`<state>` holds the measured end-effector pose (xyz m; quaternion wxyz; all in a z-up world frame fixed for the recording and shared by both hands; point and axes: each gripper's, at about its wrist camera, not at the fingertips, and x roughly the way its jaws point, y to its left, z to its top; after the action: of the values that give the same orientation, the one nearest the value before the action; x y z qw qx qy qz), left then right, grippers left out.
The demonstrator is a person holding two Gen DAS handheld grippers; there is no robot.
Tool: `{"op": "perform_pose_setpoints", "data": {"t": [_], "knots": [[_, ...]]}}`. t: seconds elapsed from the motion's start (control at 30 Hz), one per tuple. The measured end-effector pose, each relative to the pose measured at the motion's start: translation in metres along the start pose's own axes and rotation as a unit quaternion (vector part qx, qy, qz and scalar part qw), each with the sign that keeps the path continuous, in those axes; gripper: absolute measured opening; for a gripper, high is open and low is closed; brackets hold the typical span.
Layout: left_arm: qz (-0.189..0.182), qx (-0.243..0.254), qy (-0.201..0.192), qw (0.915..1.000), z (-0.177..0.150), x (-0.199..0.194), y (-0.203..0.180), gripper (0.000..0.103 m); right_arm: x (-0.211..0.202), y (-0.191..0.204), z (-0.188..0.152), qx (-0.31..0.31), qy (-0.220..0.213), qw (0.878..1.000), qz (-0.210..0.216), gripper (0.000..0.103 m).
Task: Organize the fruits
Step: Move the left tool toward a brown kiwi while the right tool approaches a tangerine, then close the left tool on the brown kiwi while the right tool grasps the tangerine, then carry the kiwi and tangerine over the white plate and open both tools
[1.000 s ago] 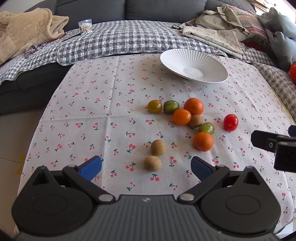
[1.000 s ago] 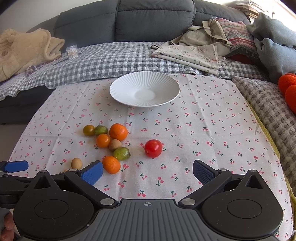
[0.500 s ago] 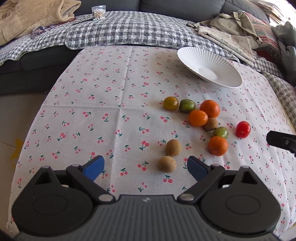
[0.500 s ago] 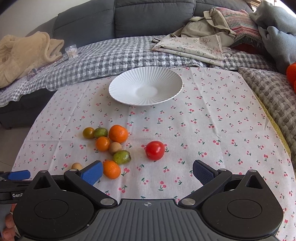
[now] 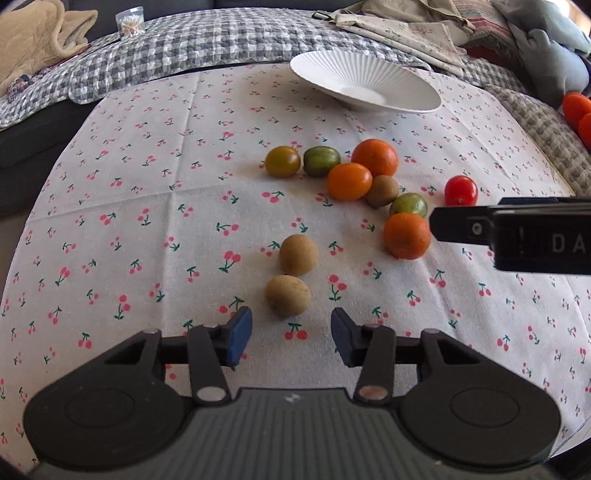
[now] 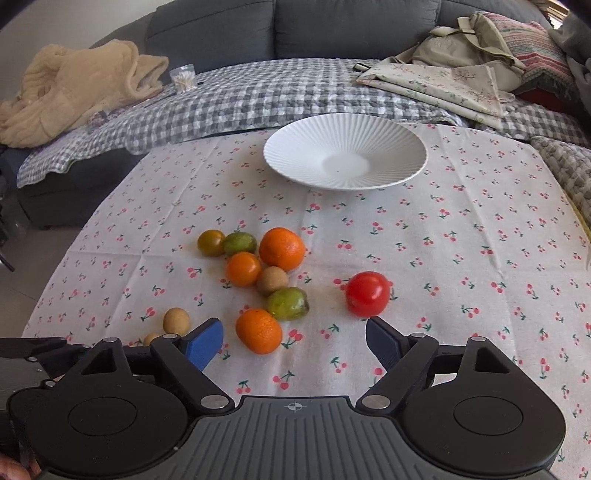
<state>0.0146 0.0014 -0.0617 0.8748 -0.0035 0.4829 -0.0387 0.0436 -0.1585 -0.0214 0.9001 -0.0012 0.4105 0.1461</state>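
Both grippers have dropped closer to the cherry-print tablecloth (image 5: 147, 192) since a second ago, and their blue-padded jaws are narrower than they were. At the left gripper (image 5: 291, 334) the jaws are closing with nothing between the pads; the nearer of two small round tan fruits (image 5: 287, 295) is sitting just ahead of the gap, and the second tan fruit (image 5: 298, 254) is touching it behind. At the right gripper (image 6: 294, 339) the jaws are closing too, still wide and empty, with a small orange mandarin (image 6: 259, 331) lying just ahead of its left pad and a glossy red tomato (image 6: 368, 294) sitting just beyond its right pad. Past these, a cluster of orange, green and brown fruits is lying mid-cloth, and the empty white ribbed plate (image 6: 306, 147) is standing near the far edge, before the grey sofa (image 6: 332, 29).
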Motion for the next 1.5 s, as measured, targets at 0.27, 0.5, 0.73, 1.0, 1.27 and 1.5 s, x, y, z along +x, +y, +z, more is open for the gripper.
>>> {"op": "perform_pose_setpoints", "data": {"t": [0.27,0.5,0.73,1.0,1.27,1.5], "knots": [[0.01,0.003,-0.017,0.9998,0.007,0.006,0.003,0.032,0.024,0.016,-0.004,-0.022,0.008,1.0,-0.002,0.072],[0.016,0.024,-0.034,0.999,0.009,0.01,-0.003,0.025,0.041,0.019,-0.009,-0.032,0.028,0.999,-0.003,0.035],[0.012,0.026,-0.036,0.9989,0.01,0.008,-0.002,0.025,0.038,0.02,-0.01,-0.038,0.03,0.999,0.003,0.032],[0.0,0.014,-0.044,0.9989,0.011,-0.006,0.003,0.025,0.019,0.017,-0.003,-0.023,0.031,0.999,0.018,0.032],[-0.008,-0.007,-0.083,0.9965,0.03,-0.028,0.015,0.025,-0.001,-0.002,0.017,0.007,0.009,1.0,0.025,0.032],[0.0,-0.019,-0.083,0.9964,0.063,-0.029,0.024,0.025,-0.016,-0.039,0.056,0.045,-0.022,0.998,0.026,0.032]]}}
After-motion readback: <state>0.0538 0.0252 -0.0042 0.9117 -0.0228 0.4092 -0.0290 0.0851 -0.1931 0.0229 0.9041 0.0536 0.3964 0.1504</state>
